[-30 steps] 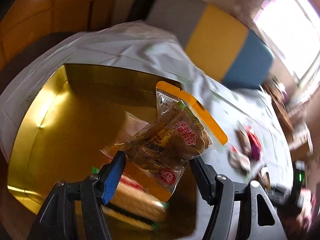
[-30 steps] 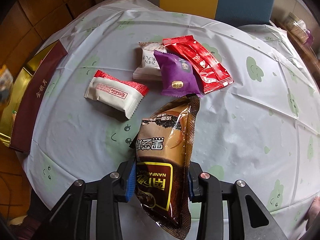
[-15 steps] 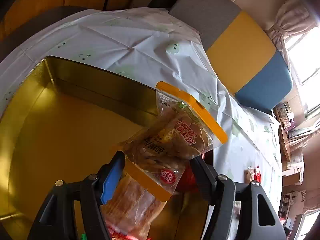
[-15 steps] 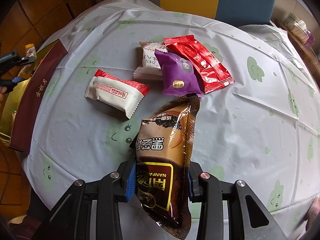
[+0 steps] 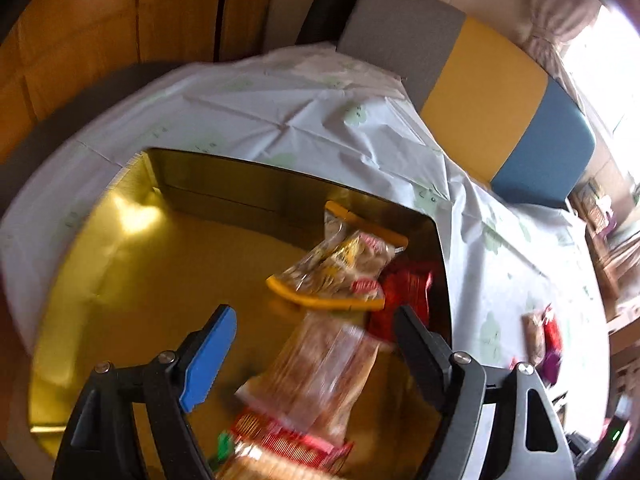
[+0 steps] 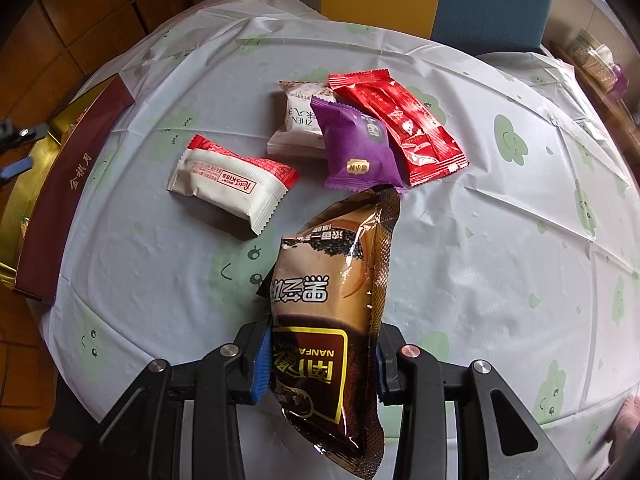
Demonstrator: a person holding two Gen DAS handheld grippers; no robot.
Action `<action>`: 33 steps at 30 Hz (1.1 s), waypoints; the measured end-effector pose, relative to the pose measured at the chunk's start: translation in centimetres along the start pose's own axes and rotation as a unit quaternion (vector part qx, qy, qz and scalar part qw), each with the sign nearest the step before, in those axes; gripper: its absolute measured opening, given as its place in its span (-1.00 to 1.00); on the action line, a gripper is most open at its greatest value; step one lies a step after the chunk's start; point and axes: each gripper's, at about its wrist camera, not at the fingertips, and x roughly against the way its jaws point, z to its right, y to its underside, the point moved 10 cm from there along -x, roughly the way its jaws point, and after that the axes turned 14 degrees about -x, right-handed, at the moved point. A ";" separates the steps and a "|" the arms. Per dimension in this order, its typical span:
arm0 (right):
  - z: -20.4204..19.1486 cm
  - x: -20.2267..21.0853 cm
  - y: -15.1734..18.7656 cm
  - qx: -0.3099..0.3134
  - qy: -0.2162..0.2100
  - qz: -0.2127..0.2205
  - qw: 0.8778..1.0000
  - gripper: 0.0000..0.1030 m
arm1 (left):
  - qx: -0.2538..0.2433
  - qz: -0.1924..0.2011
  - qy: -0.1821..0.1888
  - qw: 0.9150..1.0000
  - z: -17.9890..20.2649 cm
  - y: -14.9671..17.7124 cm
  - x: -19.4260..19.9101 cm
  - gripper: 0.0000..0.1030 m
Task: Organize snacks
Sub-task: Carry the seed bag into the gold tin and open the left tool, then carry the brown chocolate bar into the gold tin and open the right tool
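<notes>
The left hand-held gripper [image 5: 314, 344] hangs over the gold box [image 5: 120, 272] with its jaws opening wide; no pad presses on anything. Between the jaws, lower in the box, lies a blurred clear wrapper [image 5: 324, 372], with a red-edged pack [image 5: 280, 448] nearer the camera. Just beyond the fingertips, the orange-edged pastry bag [image 5: 340, 268] sits free of the jaws in the box, tilted, its right end beside a red pack [image 5: 408, 288] near the box's right wall. The box stands on the bench [image 5: 280, 120], which is covered with a pale cloth printed with green figures. Further snacks [image 5: 540, 332] lie on the cloth to the right, too blurred to identify. The right hand-held gripper [image 6: 320, 354] is closed on the brown packet [image 6: 332, 312], its pads pressing both long edges; the packet points away from the camera above the bench. Beyond the packet, a white-and-red pack [image 6: 236, 184] lies on the cloth to the left. A purple pack [image 6: 360, 148] lies just past the packet's far end and overlaps a white pack [image 6: 296, 120] and a red sachet [image 6: 400, 120]. At the left edge, the box's maroon side [image 6: 60, 196] is visible.
</notes>
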 end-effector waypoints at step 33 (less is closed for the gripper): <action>-12.6 5.5 -0.2 0.057 -0.112 0.045 0.991 -0.34 | -0.018 0.052 -0.072 0.996 -3.8 8.2 8.4 0.57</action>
